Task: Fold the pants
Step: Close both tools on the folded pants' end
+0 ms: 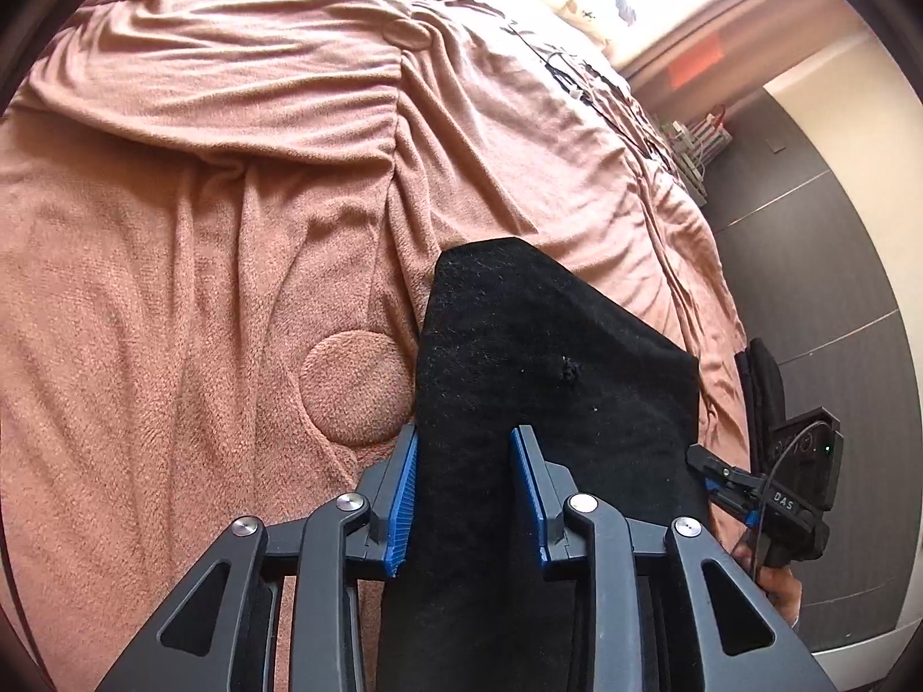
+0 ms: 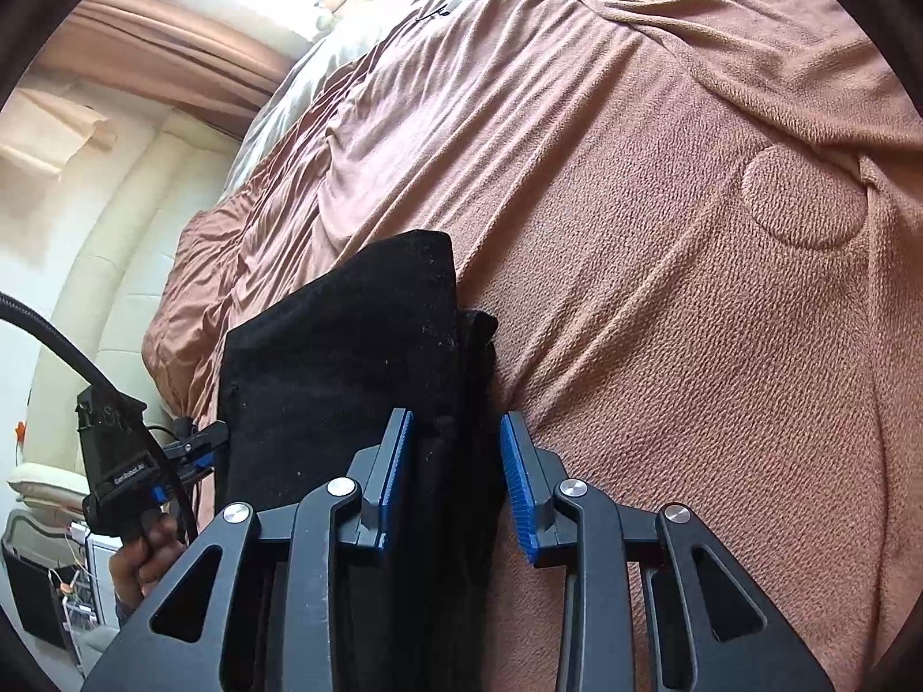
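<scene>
The pants (image 1: 554, 380) lie on the blanket (image 1: 202, 230) that covers the bed (image 2: 663, 317), at the lower middle of both wrist views. In the left wrist view the left claw (image 1: 464, 496) sits at the bottom centre with the pants' fabric between its fingers; the blanket spreads left and above, a round patch (image 1: 355, 386) just left of the pants, and the right claw (image 1: 706, 464) at the pants' right edge, the floor (image 1: 836, 265) beyond at right. In the right wrist view the right claw (image 2: 456, 484) straddles the pants' right edge at bottom centre; the left claw (image 2: 210, 444) touches their left edge, with a person's hand (image 2: 144, 553) below it.
</scene>
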The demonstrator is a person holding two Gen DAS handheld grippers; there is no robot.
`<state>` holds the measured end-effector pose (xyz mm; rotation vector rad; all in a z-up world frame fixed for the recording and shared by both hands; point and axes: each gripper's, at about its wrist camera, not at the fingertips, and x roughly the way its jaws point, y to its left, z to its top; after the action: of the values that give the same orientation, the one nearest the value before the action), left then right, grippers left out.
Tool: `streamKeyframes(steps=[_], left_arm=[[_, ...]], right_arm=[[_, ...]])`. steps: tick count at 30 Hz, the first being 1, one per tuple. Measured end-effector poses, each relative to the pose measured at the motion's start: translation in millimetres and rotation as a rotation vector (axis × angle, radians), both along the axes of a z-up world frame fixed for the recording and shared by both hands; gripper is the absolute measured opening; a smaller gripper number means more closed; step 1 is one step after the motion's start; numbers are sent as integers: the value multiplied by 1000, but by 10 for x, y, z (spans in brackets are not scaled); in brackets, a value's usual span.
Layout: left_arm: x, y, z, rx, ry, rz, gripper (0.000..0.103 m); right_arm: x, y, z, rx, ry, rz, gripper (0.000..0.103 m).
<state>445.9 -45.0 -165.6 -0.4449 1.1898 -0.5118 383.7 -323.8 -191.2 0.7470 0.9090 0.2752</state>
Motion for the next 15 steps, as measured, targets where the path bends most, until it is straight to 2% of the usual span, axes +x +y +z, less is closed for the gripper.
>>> streamKeyframes(steps=[3, 6, 11, 15], left_arm=[[-19, 45, -60, -2, 25, 6, 40], [-73, 57, -101, -4, 42, -5, 47], [-197, 124, -106, -8, 38, -4, 51], [-274, 175, -196, -32, 78, -13, 53]], right_arm=[[-46, -51, -34, 32, 12, 15, 59], [-58, -69, -139, 74, 35, 56, 59], [-27, -159, -301, 158, 67, 76, 63], [31, -173, -342, 192, 103, 112, 63]])
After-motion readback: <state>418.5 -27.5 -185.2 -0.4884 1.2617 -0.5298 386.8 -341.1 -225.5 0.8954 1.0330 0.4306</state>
